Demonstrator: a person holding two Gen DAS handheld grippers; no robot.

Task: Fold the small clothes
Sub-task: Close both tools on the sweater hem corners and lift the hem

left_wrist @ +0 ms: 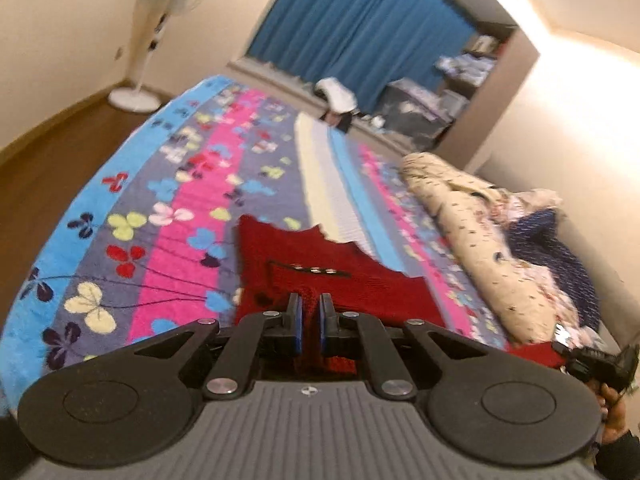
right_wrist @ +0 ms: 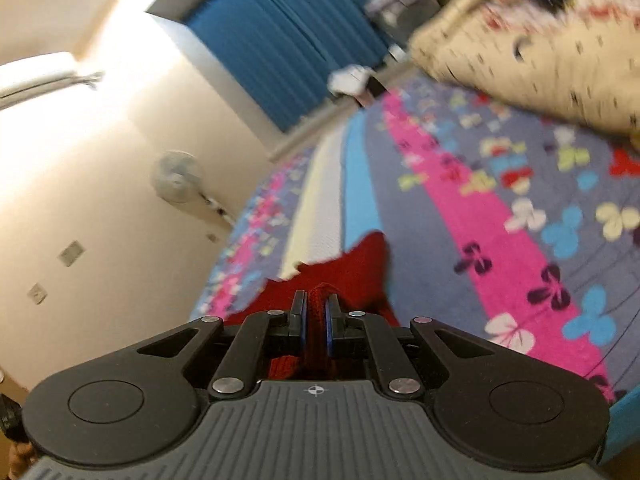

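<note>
A small red knitted garment (left_wrist: pixel 320 264) lies on the flowered bedspread (left_wrist: pixel 160 216), with a dark strip of buttons across it. My left gripper (left_wrist: pixel 310 312) is shut on the garment's near edge; red knit fills the gap between the blue pads. In the right wrist view, my right gripper (right_wrist: pixel 315 318) is shut on a bunched fold of the same red garment (right_wrist: pixel 352 276), which spreads ahead onto the bedspread (right_wrist: pixel 480 220). The right gripper's body also shows at the lower right of the left wrist view (left_wrist: pixel 600 360).
A heap of unfolded clothes, cream patterned and navy dotted (left_wrist: pixel 500 248), lies on the bed's right side; it also shows in the right wrist view (right_wrist: pixel 520 48). A white standing fan (left_wrist: pixel 160 32) is on the wooden floor. Blue curtains (left_wrist: pixel 360 20) hang behind the bed.
</note>
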